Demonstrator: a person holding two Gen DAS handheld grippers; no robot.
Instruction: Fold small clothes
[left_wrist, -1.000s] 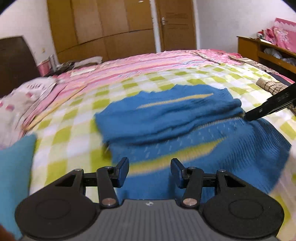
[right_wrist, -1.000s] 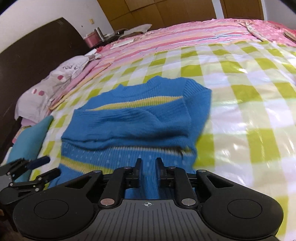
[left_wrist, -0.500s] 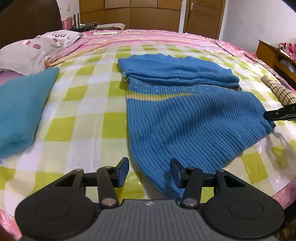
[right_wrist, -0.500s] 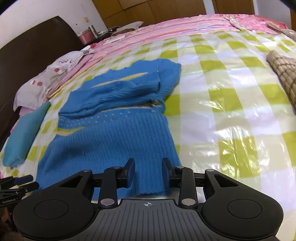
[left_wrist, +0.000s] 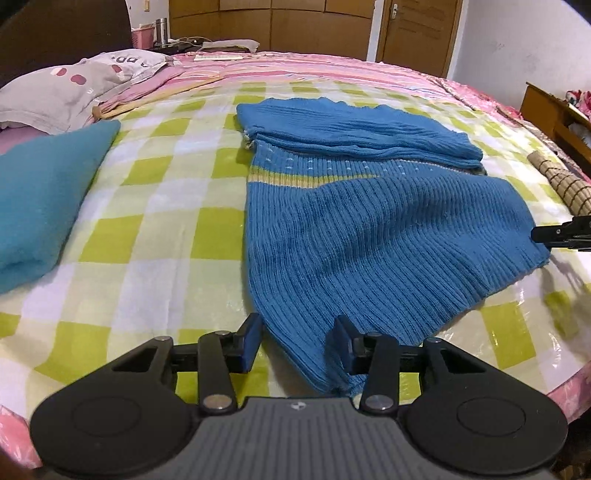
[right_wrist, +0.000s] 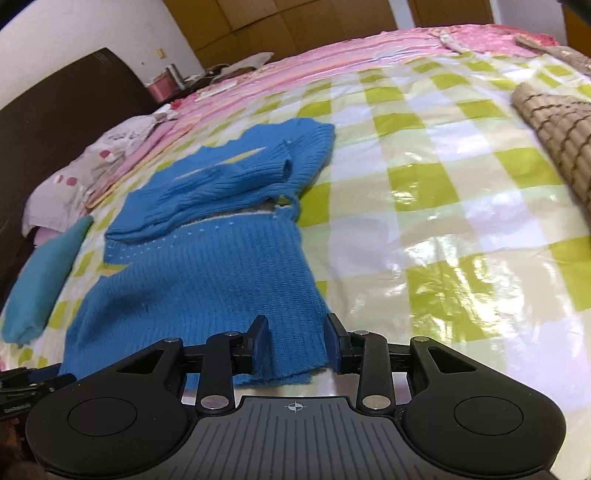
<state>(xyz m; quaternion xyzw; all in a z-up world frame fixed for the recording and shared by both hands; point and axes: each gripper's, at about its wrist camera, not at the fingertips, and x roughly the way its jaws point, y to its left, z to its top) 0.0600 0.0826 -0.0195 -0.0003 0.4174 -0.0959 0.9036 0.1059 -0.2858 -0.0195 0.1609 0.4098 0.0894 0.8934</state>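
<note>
A blue knit sweater lies flat on the green-checked bed cover, its sleeves folded across the chest. My left gripper straddles the near left hem corner; its jaws are closing, with a gap still showing beside the cloth. In the right wrist view the sweater runs away from me, and my right gripper straddles the near right hem corner with its jaws opening. Each gripper shows at the edge of the other's view: the right gripper and the left gripper.
A teal folded blanket lies left of the sweater, with a grey spotted pillow behind it. A rolled bamboo mat sits at the right. The bed's near edge is just under both grippers. A dark headboard stands at the left.
Both grippers drew back from over the sweater's middle to its near hem corners. The right jaws spread wider; the left jaws narrowed a little.
</note>
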